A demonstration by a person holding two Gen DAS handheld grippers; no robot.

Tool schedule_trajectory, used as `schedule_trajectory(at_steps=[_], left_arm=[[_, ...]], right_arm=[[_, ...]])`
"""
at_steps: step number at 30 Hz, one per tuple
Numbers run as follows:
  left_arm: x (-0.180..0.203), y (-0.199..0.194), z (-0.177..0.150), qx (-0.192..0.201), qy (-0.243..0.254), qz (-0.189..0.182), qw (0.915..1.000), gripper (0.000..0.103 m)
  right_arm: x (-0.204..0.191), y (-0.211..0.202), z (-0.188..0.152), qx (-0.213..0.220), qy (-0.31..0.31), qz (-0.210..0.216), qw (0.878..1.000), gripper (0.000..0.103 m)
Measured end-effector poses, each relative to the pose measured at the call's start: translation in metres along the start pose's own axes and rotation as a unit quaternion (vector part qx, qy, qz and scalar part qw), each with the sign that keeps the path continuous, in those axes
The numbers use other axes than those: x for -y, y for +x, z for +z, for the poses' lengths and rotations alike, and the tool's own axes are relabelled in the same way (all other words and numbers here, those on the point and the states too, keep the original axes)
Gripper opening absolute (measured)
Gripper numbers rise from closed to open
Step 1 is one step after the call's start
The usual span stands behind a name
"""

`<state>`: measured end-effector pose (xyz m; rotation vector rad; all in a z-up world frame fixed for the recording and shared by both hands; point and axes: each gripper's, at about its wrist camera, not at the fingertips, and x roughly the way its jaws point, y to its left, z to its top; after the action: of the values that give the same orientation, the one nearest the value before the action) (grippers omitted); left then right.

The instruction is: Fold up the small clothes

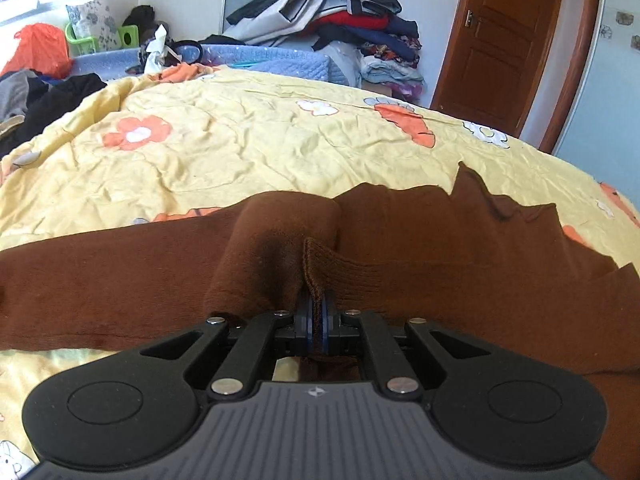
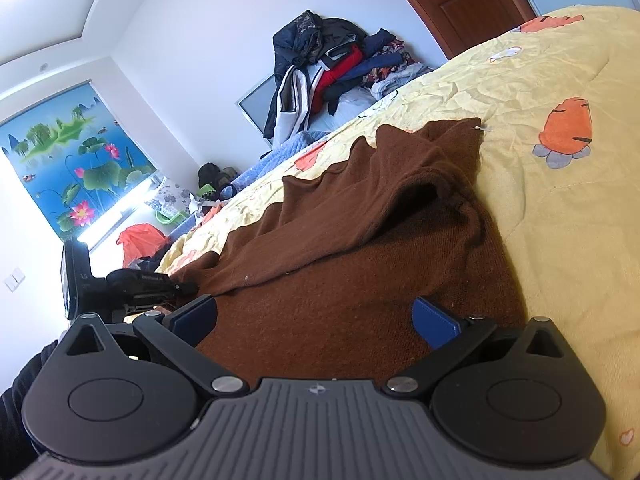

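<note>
Here, a brown garment (image 1: 400, 248) sprawls across a yellow flowered quilt (image 1: 240, 140); the left gripper (image 1: 316, 316) pinches its ribbed edge, the right gripper (image 2: 316, 316) gapes empty above it. Piled clothes (image 2: 332, 68) line the wall.

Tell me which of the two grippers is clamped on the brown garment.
The left gripper: its jaws are pinched shut on a ribbed edge of the brown garment. The right gripper hangs wide open above the cloth.

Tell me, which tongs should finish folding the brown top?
Probably the left tongs: they are shut on a fold of the brown top. The right tongs are open above it, gripping nothing.
</note>
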<state>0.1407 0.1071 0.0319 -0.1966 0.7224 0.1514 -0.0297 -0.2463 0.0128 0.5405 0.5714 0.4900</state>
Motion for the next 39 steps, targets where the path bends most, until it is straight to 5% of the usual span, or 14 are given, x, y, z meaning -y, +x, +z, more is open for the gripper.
schedule_trajectory(at_steps=[6, 23, 27, 30, 33, 36, 38, 39], left_arm=[[0.002, -0.029, -0.002, 0.042, 0.001, 0.002, 0.9991, 0.003], [-0.034, -0.046, -0.006, 0.054, -0.047, 0.038, 0.9967, 0.009], [-0.027, -0.066, -0.002, 0.085, -0.06, 0.01, 0.9945, 0.01], [-0.011, -0.066, -0.008, 0.085, -0.038, -0.034, 0.9951, 0.026], [0.011, -0.043, -0.016, 0.048, -0.012, -0.063, 0.9968, 0.03], [0.012, -0.005, -0.019, -0.013, -0.036, -0.091, 0.9951, 0.03], [-0.001, 0.004, -0.023, -0.004, -0.068, -0.107, 0.9919, 0.03], [-0.007, 0.007, -0.022, -0.004, -0.077, -0.119, 0.9899, 0.03]], right_arm=[[-0.001, 0.002, 0.0, -0.003, -0.007, -0.005, 1.0, 0.103], [-0.001, 0.002, 0.001, -0.004, -0.007, -0.005, 1.0, 0.103], [-0.013, 0.007, 0.021, -0.027, -0.019, -0.027, 0.999, 0.103], [-0.027, 0.018, 0.057, 0.002, -0.051, -0.027, 0.998, 0.103], [-0.036, 0.065, 0.089, -0.024, -0.118, -0.073, 0.99, 0.103], [-0.026, 0.121, 0.1, -0.086, -0.163, -0.157, 0.97, 0.103], [-0.015, 0.145, 0.094, -0.121, -0.186, -0.2, 0.954, 0.103], [-0.016, 0.145, 0.086, -0.103, -0.22, -0.208, 0.947, 0.103]])
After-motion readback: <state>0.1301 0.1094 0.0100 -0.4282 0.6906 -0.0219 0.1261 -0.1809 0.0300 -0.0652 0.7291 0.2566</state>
